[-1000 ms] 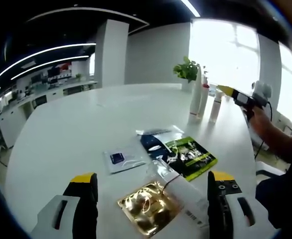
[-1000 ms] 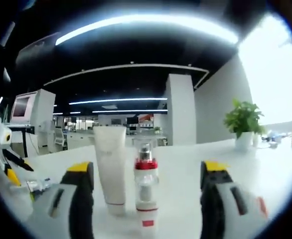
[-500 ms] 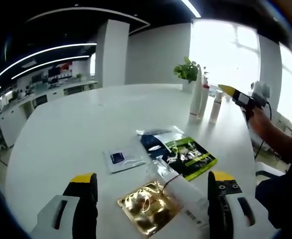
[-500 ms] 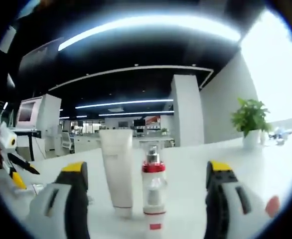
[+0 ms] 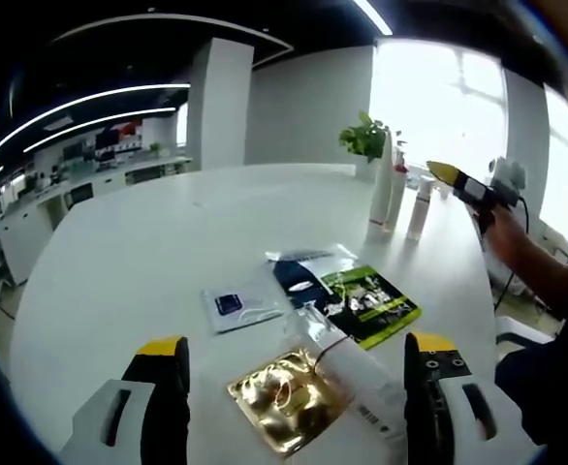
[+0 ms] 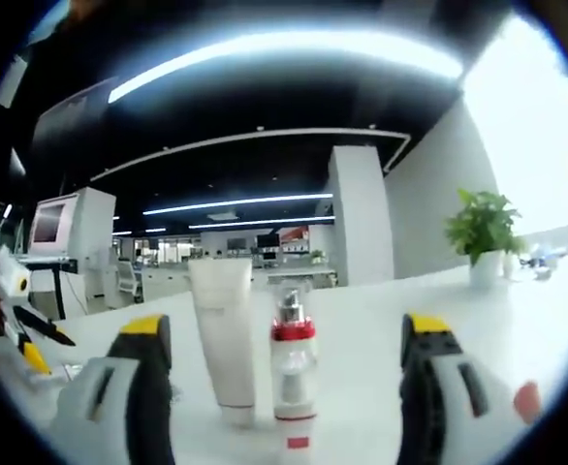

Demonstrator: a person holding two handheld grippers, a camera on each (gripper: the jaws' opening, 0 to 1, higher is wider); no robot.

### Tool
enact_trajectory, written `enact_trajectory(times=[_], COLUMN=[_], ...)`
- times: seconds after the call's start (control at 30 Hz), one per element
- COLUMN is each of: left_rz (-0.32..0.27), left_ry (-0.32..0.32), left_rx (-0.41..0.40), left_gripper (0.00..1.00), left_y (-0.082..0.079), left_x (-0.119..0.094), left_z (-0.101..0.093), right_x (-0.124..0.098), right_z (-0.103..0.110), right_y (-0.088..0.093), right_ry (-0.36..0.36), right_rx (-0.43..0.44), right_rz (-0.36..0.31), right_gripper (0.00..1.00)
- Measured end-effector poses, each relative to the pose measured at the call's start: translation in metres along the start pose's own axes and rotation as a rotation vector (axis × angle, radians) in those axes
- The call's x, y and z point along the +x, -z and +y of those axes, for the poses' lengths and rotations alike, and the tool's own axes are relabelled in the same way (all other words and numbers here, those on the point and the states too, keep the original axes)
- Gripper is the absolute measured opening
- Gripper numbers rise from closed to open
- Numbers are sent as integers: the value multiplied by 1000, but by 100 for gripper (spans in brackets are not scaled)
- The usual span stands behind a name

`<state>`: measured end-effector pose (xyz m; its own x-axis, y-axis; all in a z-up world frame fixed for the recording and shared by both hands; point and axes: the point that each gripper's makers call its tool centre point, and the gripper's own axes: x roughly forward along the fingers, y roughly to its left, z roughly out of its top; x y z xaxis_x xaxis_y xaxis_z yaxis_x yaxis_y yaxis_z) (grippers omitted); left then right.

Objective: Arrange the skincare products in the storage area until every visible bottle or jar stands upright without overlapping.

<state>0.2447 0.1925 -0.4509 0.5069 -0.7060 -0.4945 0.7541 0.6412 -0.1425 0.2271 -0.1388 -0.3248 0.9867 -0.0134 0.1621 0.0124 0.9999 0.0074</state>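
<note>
I am keeping both my left gripper (image 5: 289, 387) and right gripper (image 6: 284, 383) spread, and the upright pump bottle (image 6: 294, 373) at twelve o'clock, beside the tube (image 6: 223, 344), could tip if I am bumping it.

pump bottle (image 6: 293, 373) base hidden below frame, sachet (image 5: 287, 400) print — illegible

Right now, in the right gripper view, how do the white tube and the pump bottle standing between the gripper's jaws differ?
The white tube is opaque, plain white and taller; the pump bottle is shorter, with a clear body. The tube flares wide to a flat top, while the pump bottle carries a red collar under a clear cap. Both stand upright on the white table, side by side without overlapping.
</note>
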Motion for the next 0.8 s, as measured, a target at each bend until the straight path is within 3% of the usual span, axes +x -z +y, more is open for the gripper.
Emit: enact_trajectory(times=[0.8], left_rz=[-5], left_ry=[2], left_rx=[7], left_gripper=[92], left_y=[2], left_x=[-8], left_z=[-15], right_x=[0], right_z=[10], right_y=[-23], right_ry=[-17], right_rx=[-63], right_rz=[-12], right_gripper=[95])
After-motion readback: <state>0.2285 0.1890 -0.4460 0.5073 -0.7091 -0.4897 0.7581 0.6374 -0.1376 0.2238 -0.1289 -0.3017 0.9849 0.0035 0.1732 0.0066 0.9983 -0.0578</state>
